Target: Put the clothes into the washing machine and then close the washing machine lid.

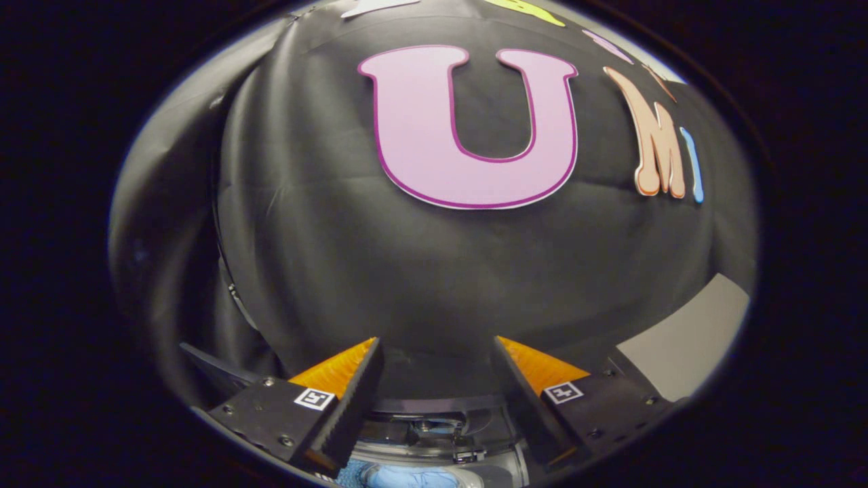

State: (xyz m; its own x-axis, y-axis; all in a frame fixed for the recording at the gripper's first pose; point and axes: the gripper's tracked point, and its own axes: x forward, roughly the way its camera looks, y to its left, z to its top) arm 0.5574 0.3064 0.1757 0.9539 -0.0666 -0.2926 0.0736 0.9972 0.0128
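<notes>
Blue clothes (407, 476) lie low between the spread, empty claw's (437, 352) fingers

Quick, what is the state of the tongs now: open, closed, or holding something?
Tongs: open, holding nothing; fingers spread apart, with the black cloth wall beyond them.

Claw (437, 359) spread, empty, above blue clothes (407, 476) in washing machine (441, 434).

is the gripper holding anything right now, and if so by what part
Nothing is held. The gripper is open, its fingers spread apart with only empty gap between them; blue clothes lie below in the washing machine.
</notes>
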